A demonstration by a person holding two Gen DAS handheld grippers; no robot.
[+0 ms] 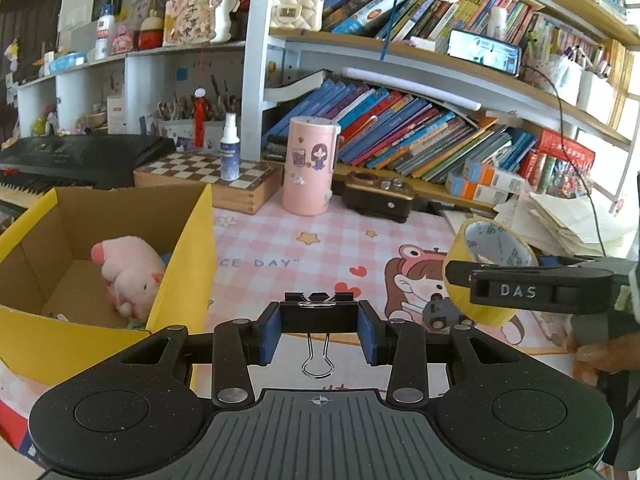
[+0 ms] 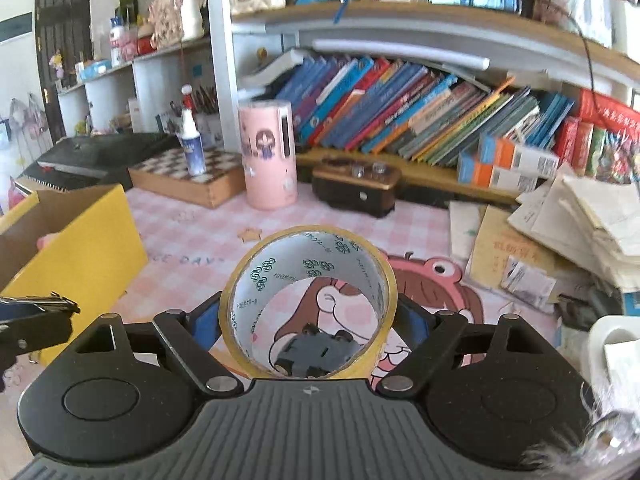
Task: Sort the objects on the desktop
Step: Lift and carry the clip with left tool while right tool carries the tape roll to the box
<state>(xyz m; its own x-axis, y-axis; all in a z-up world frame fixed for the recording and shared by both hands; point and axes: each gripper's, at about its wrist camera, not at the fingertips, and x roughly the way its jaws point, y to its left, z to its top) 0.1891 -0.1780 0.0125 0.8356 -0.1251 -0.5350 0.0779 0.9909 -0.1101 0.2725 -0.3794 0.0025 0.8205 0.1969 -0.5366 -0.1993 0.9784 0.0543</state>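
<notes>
Left tool point(image 1: 320, 330) narrowly set, blue pads clamped on a black binder clip point(image 1: 318, 312), wire handles of the clip hanging down below the pads and more wire loops on top. Yellow box point(image 1: 182, 280) sits just left of and ahead of the left tool, open top, pink plush point(image 1: 130, 276) lying inside it. Right tool point(image 2: 308, 320) spread wide, pads pressing both sides of a yellow tape roll point(image 2: 308, 300), roll upright with its hole facing the camera, lifted off the bench point(image 2: 192, 248). Small grey toy car point(image 2: 316, 354) on the bench mat below the right tool, seen through the roll's hole. From the left wrist view the right tool with the roll is off to the right, car just under it. Pink cylinder point(image 1: 308, 164) stands well ahead of both tools, near the chessboard box point(image 1: 208, 176) and spray bottle point(image 1: 229, 148). Paper stack point(image 2: 580, 232) to the far right of the right tool. Part of a hand point(image 1: 596, 356) shows at right edge.
</notes>
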